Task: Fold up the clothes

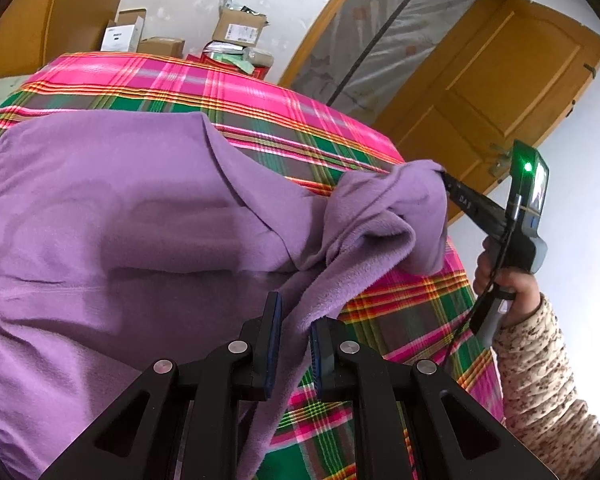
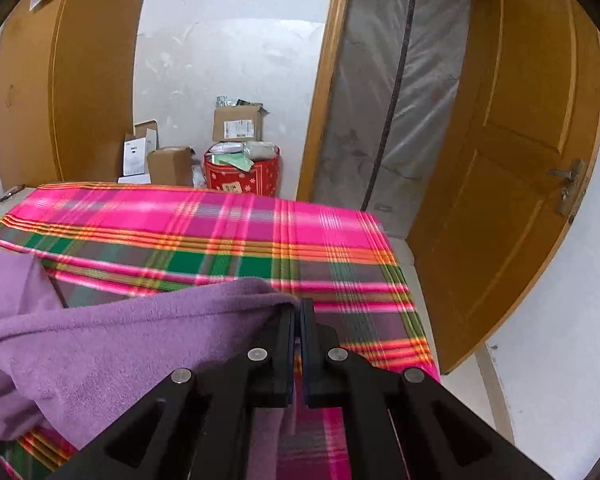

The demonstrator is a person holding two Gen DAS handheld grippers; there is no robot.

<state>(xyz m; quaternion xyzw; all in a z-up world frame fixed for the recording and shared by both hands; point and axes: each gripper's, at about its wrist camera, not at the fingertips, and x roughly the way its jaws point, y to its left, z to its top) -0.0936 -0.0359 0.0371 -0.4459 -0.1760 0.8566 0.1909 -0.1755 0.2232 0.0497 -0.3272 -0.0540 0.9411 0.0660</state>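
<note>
A purple fleece garment (image 1: 120, 208) lies spread over a table under a pink and green plaid cloth (image 1: 260, 96). My left gripper (image 1: 295, 308) sits at its near right edge, fingers closed on a strip of fleece that runs between them. That strip rises to a bunched corner held by my right gripper (image 1: 446, 180), whose tips are buried in the cloth. In the right wrist view the right gripper (image 2: 299, 306) is shut on the garment's (image 2: 140, 340) edge, lifted above the plaid cloth (image 2: 220, 236).
A hand (image 1: 512, 280) in a speckled sleeve holds the right gripper past the table's right edge. Beyond the far edge are cardboard boxes (image 2: 238, 124) and a red bin (image 2: 242, 176). A wooden door (image 2: 520, 160) stands open on the right beside a plastic-covered doorway (image 2: 392, 100).
</note>
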